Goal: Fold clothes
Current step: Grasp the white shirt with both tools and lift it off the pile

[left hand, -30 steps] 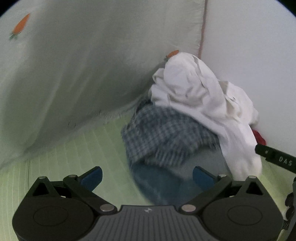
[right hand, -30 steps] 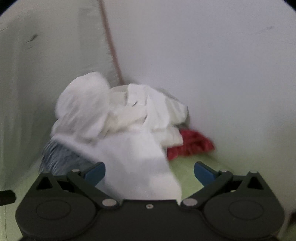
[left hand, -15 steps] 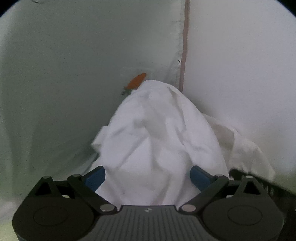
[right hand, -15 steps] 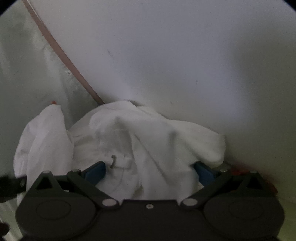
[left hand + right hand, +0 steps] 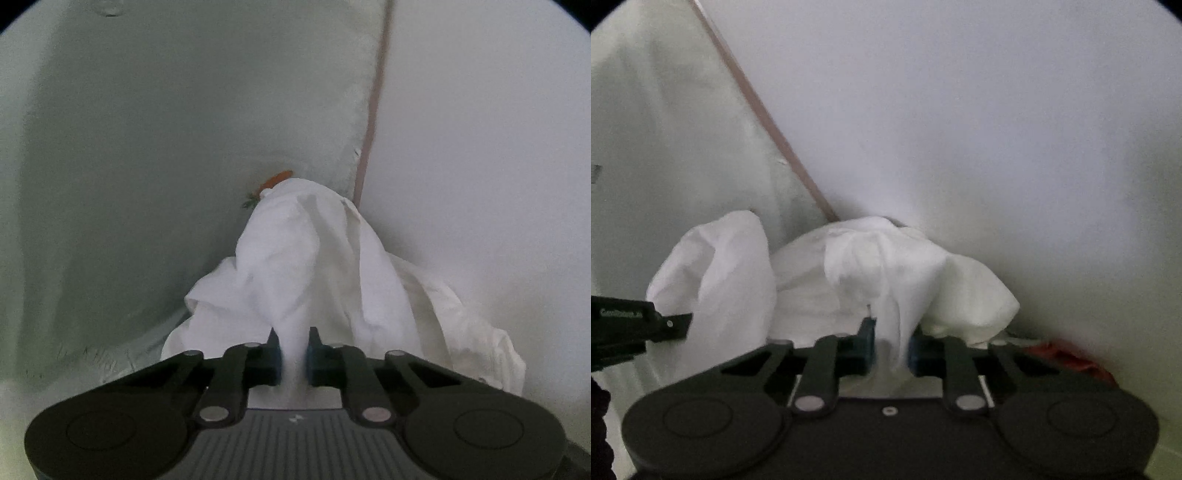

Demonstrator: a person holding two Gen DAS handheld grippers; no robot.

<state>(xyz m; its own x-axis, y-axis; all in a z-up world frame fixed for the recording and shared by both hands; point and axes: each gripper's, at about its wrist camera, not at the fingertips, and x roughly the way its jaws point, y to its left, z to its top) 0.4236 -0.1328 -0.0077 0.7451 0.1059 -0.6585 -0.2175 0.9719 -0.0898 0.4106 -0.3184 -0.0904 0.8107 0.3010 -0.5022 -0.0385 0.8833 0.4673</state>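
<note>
White garment point(image 5: 306, 266): soft matt cloth; wall point(image 5: 480, 147): smooth

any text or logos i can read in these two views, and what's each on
Pale lettering on the black body of the left gripper, seen at the edge of the right wrist view: too blurred to read.
Small pale emblem on the ribbed grey gripper housing in the left wrist view: a mark, not letters.
Nothing readable on the white crumpled garment.

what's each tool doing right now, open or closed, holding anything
Left tool: closed, pinching a fold of the white garment.
Right tool: closed, pinching another fold of white fabric.
</note>
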